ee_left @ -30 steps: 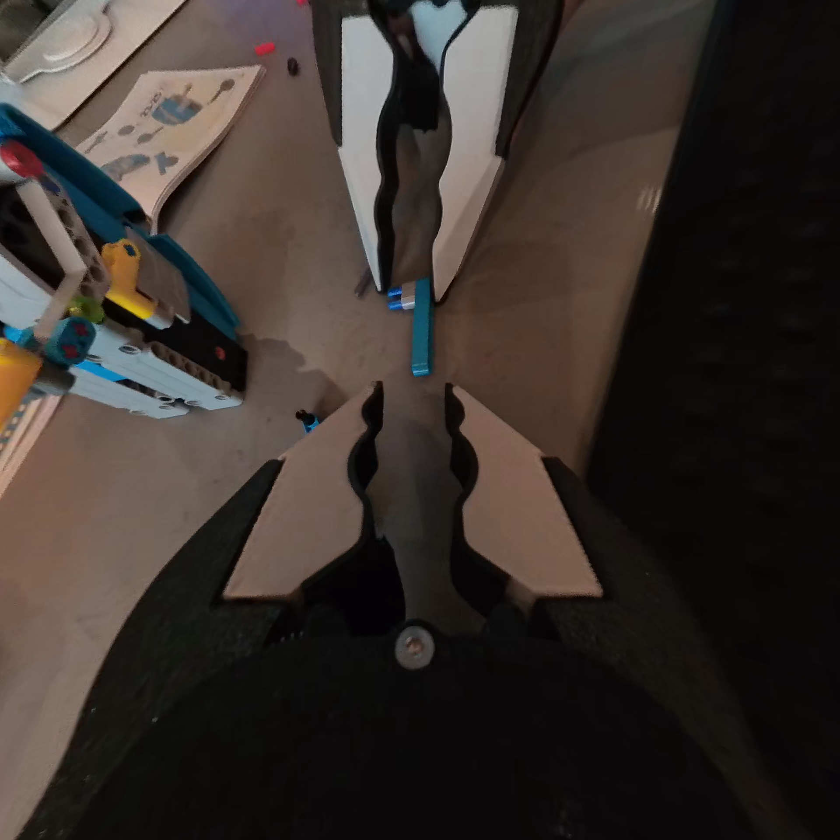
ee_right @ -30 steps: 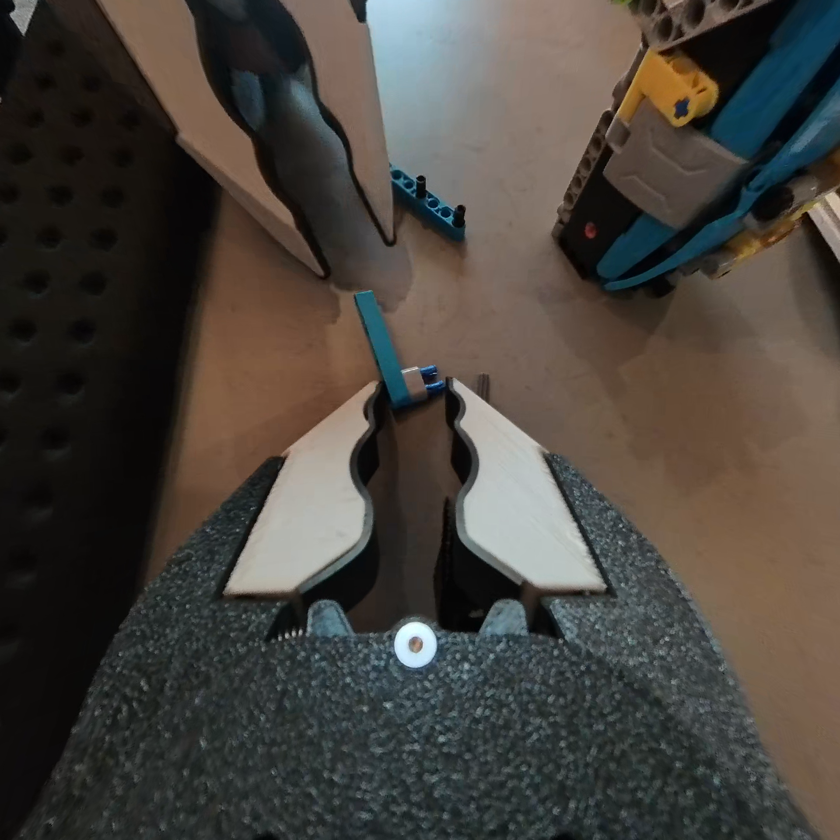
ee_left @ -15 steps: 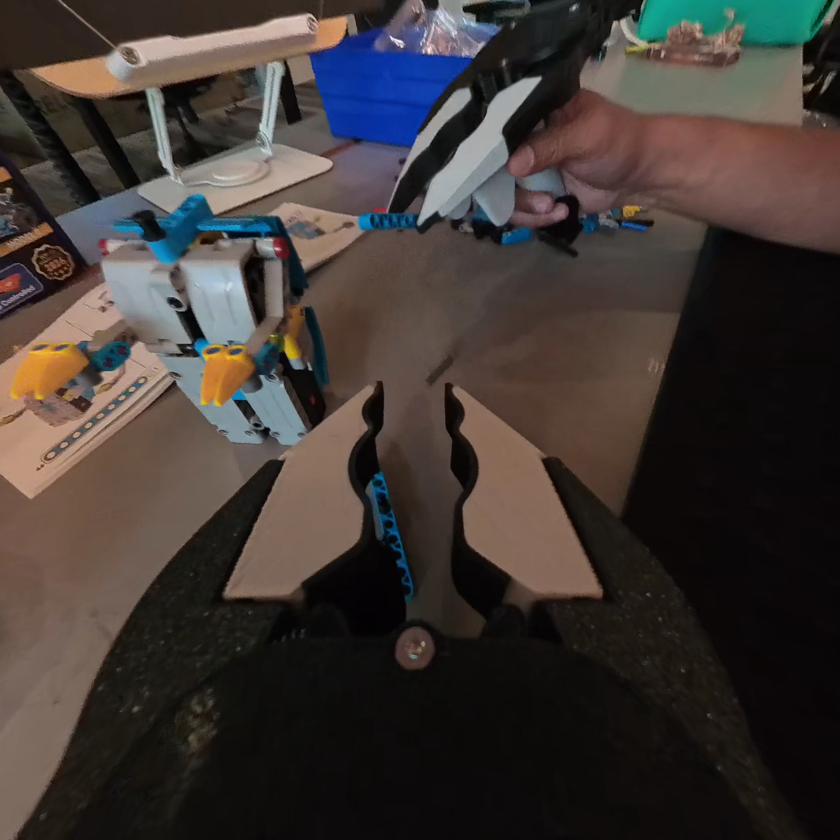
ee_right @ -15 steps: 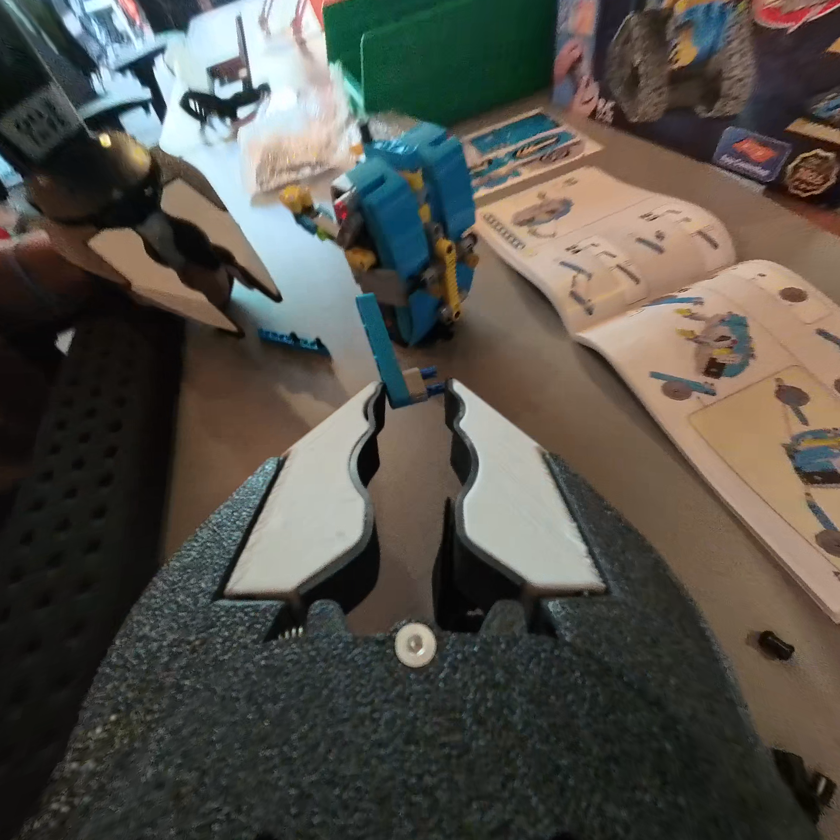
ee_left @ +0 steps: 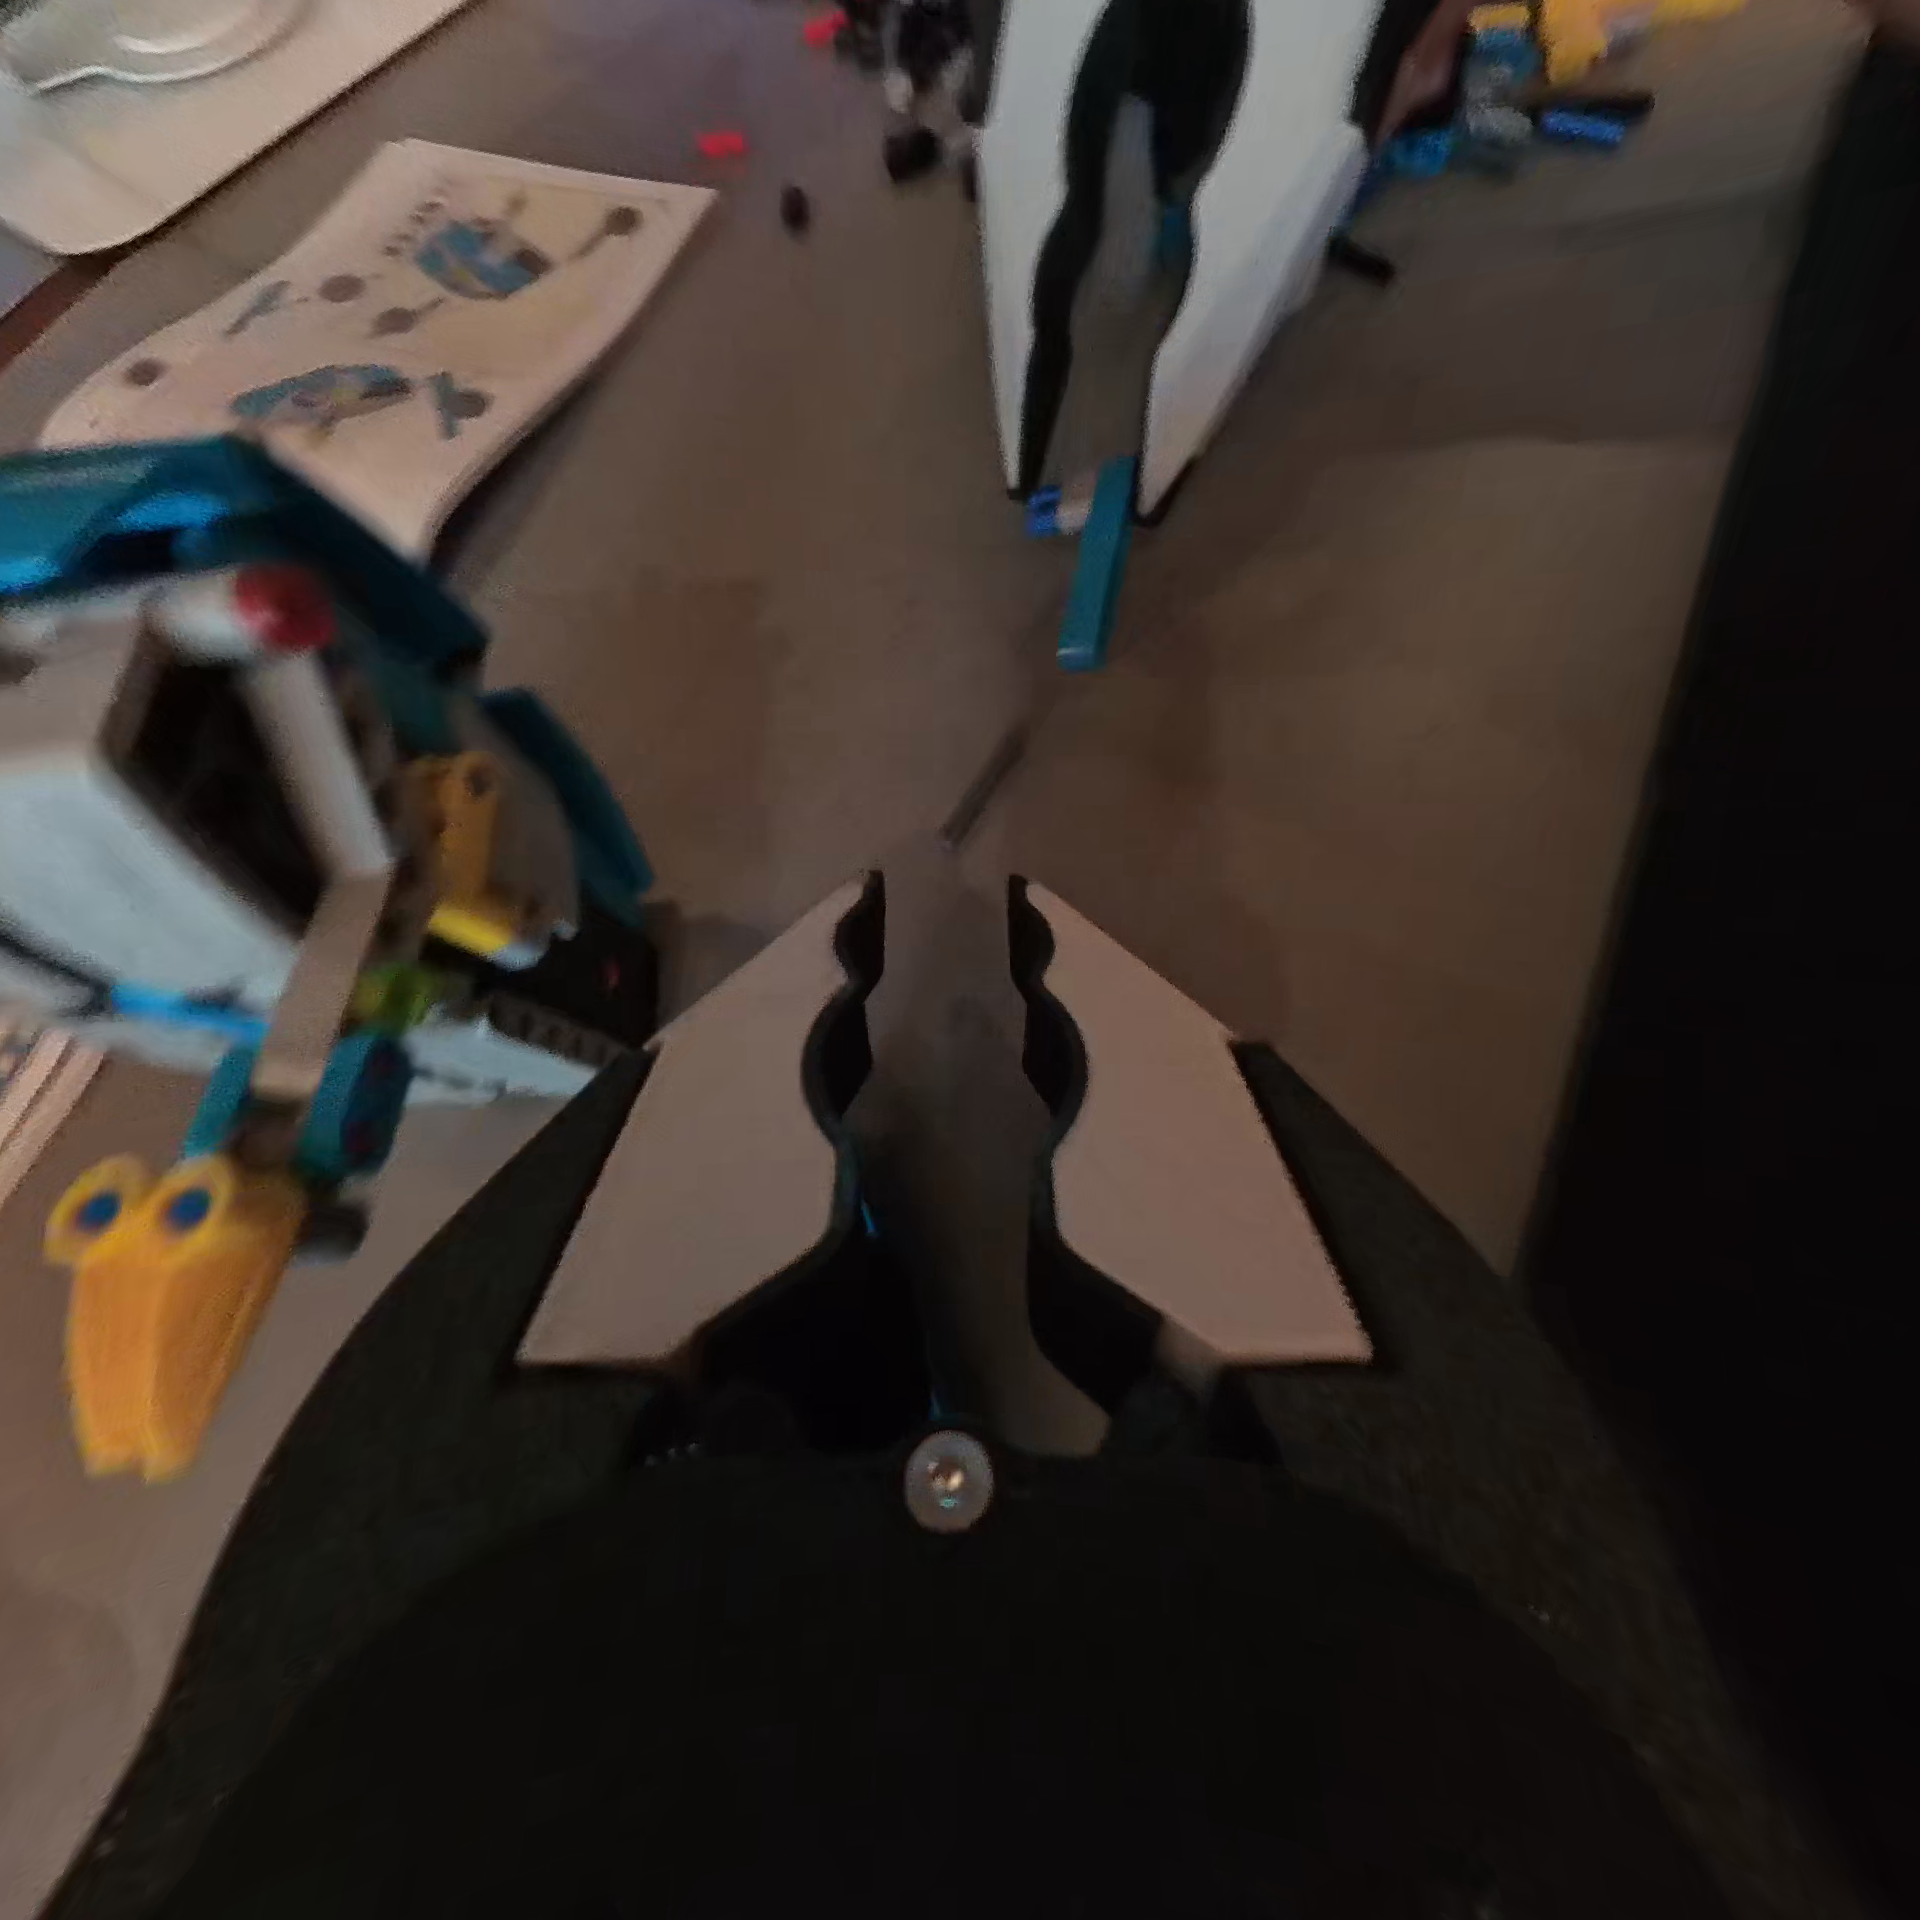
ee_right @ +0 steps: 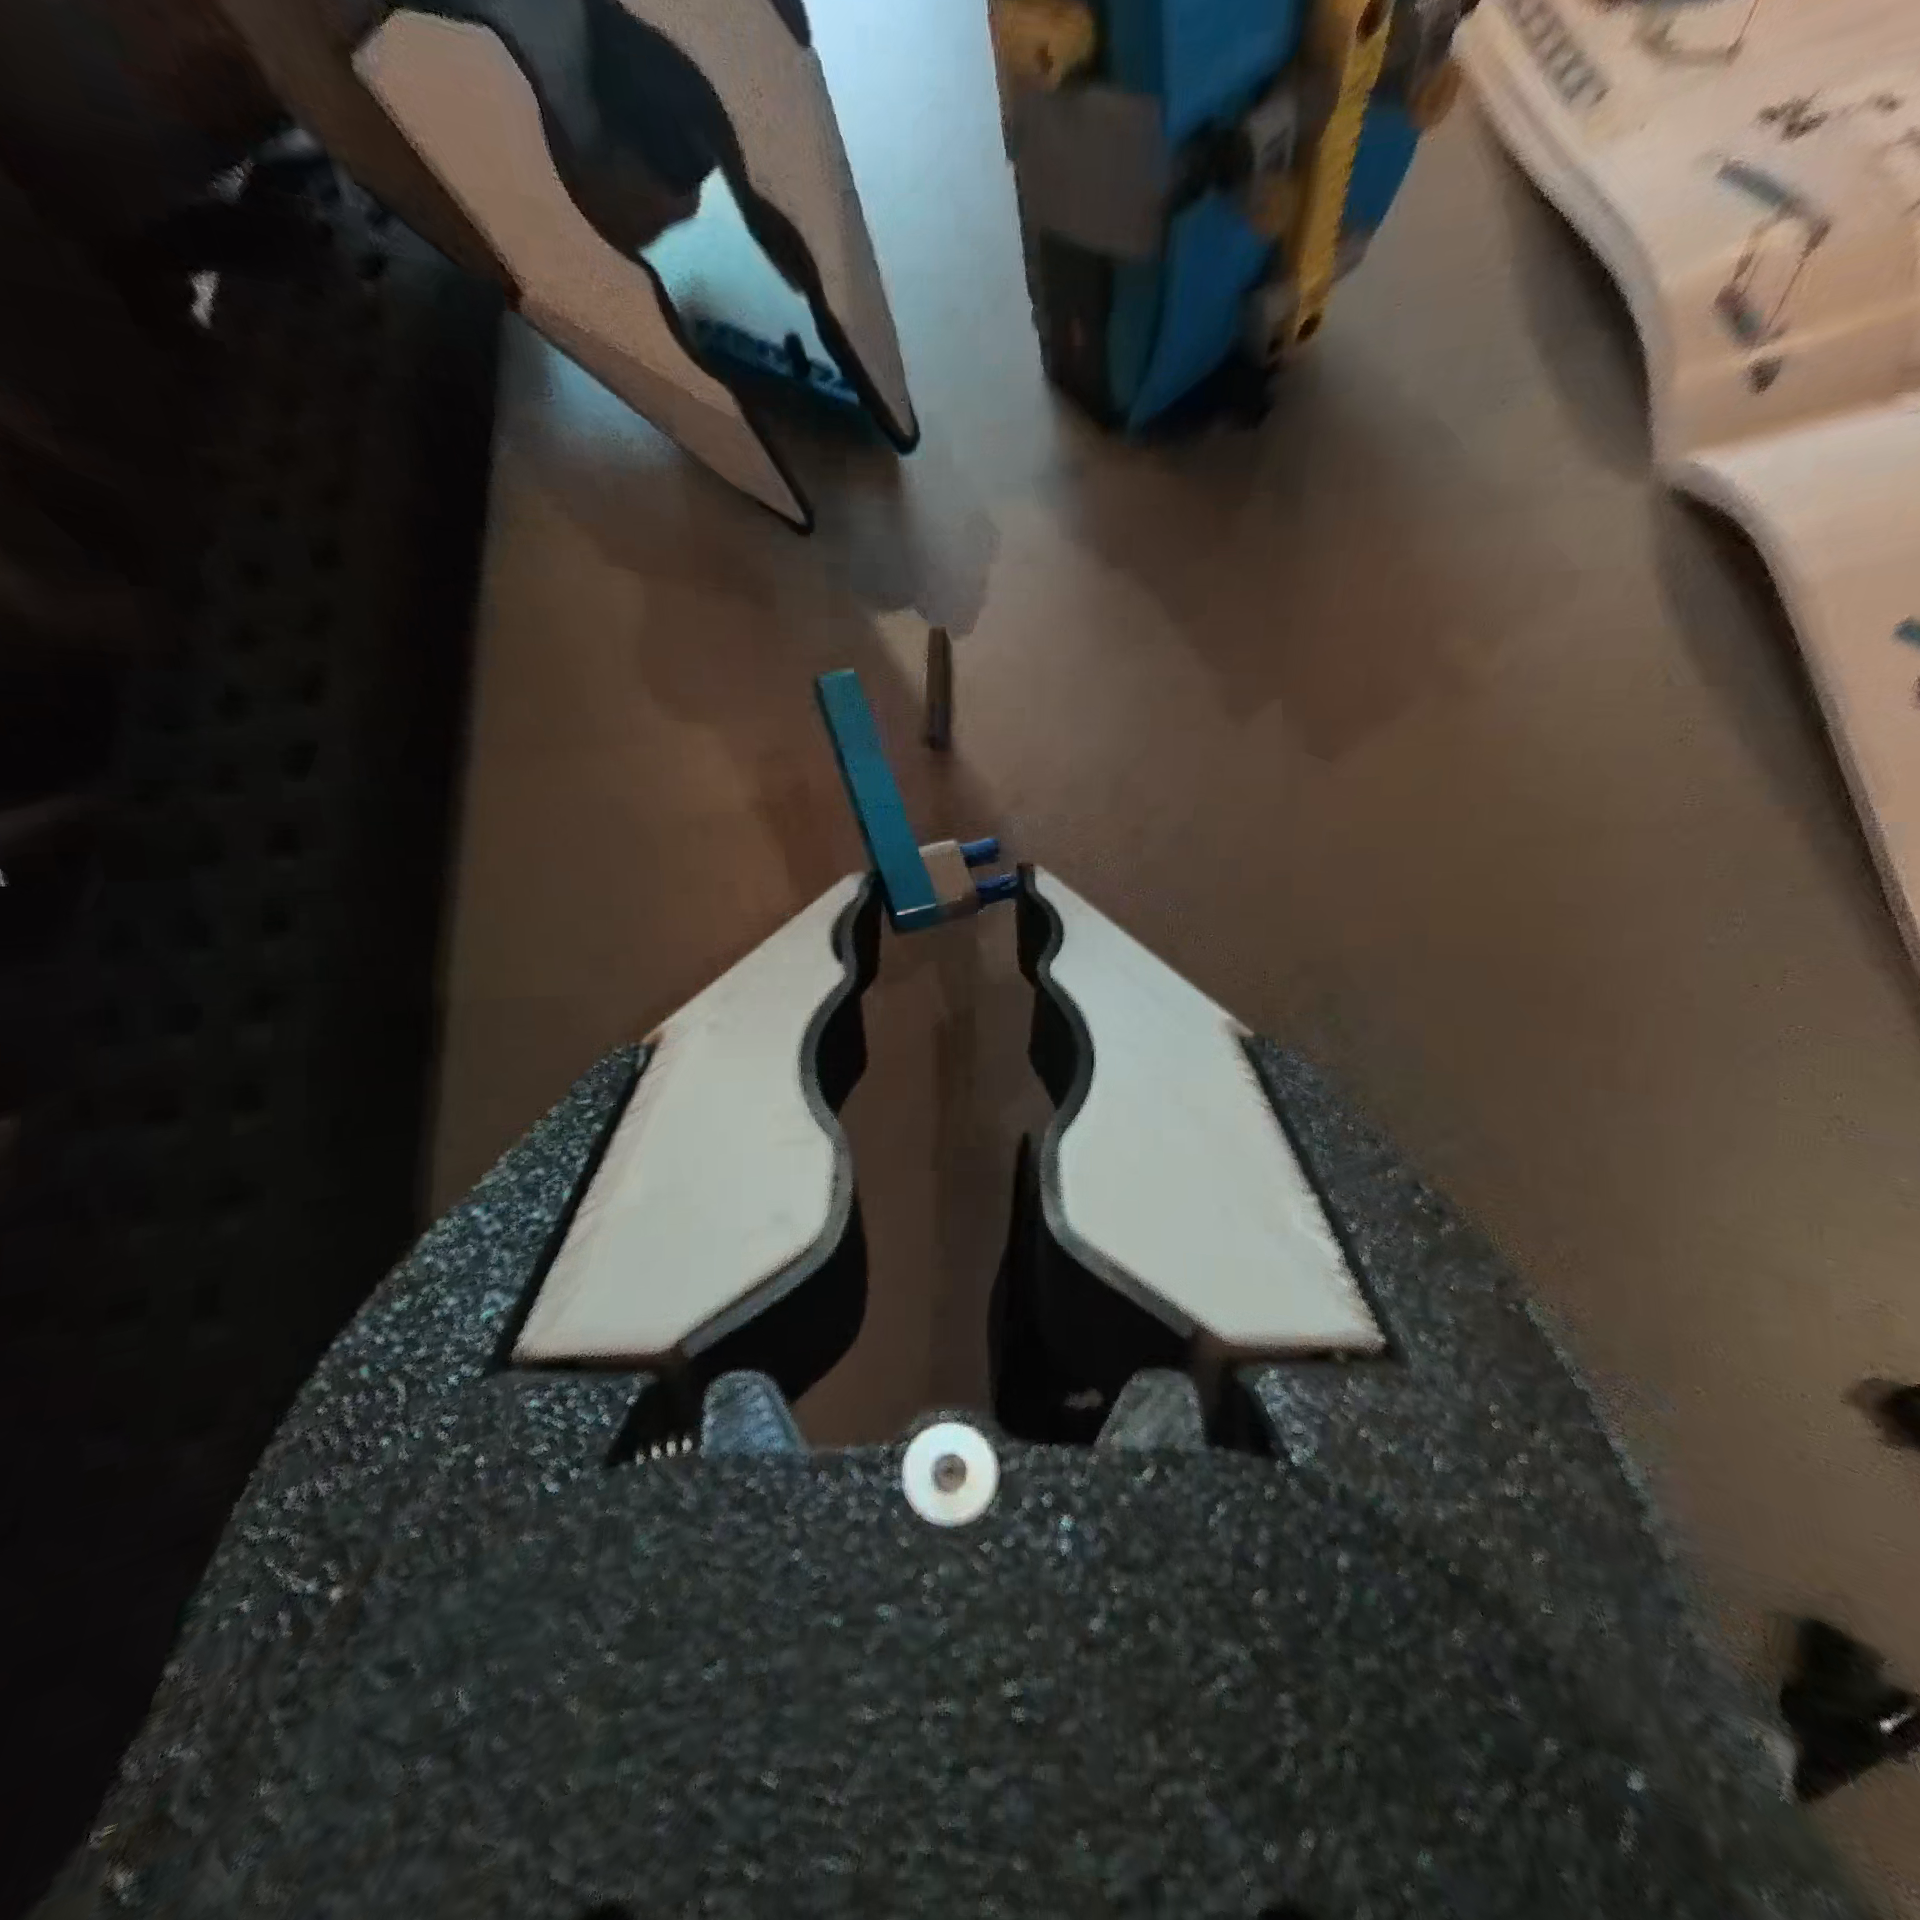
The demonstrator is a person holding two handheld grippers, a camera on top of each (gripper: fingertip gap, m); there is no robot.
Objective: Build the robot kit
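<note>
We find the right gripper (ee_right: 945, 891) clamped on a teal beam (ee_right: 868, 795) — light, stiff, slippery plastic, best held by its pinned end; left gripper (ee_left: 943, 888) stands apart, empty.

Dim, warm light; both views motion-blurred, edges bowed by wide-angle distortion, soft shadows.

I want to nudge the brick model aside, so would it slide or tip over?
The brick model stands tall on a narrow base, so a high push would probably tip it. Its yellow claws stick out and might snap off. Pushed low, it would likely slide on the smooth table.
</note>
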